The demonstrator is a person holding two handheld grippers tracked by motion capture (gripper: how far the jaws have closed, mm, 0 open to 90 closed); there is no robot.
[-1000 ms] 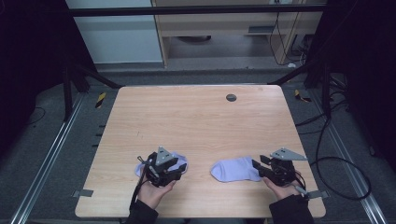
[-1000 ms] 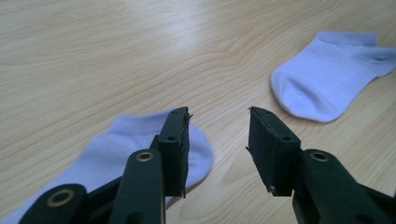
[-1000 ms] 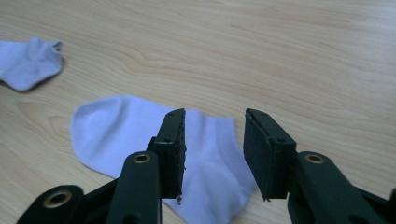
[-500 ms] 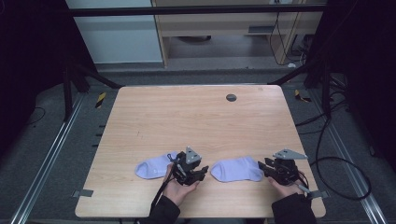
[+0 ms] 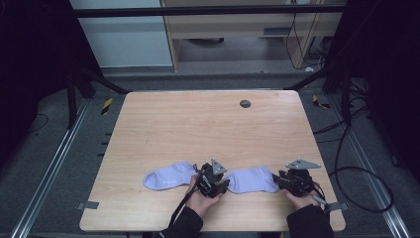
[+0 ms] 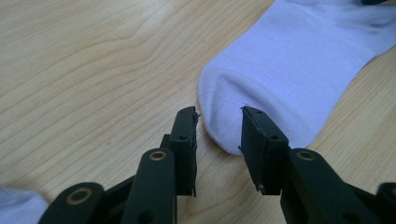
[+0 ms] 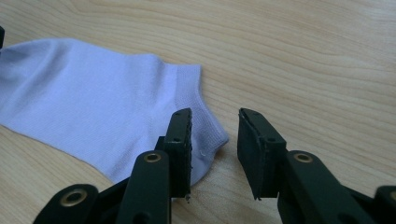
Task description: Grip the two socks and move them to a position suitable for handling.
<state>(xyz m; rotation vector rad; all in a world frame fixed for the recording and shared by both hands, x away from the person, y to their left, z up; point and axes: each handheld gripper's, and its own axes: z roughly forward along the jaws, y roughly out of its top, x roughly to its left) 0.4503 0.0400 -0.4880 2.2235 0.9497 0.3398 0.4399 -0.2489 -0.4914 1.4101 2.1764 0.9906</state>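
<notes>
Table: a light wooden table (image 5: 208,129) carries everything; a small dark round disc (image 5: 245,103) sits near its far edge, right of centre.
Right sock: a pale lilac sock (image 5: 252,179) lies flat near the near edge, right of centre, between the two grippers.
Left sock: a second lilac sock (image 5: 168,176) lies flat near the near edge, left of centre, just beside the left gripper and apart from the right sock.
Left gripper: the left gripper (image 5: 221,185) sits between the two socks, held by the left hand (image 5: 200,201), and points at the right sock's toe.
Left gripper's jaws: parted, nothing clamped; in the left gripper view (image 6: 218,128) the rounded toe end of the sock (image 6: 289,70) lies in the gap and partly behind the right-hand jaw.
Right gripper: the right gripper (image 5: 276,180) is at the sock's cuff end, toward the near right corner, held by the right hand (image 5: 299,199).
Right gripper's jaws: parted, nothing clamped; in the right gripper view (image 7: 215,135) the ribbed cuff of the sock (image 7: 93,112) reaches behind the left-hand jaw and just into the gap, bare wood ahead of the other jaw.
Sleeves: dark sleeves enter from the near edge.
</notes>
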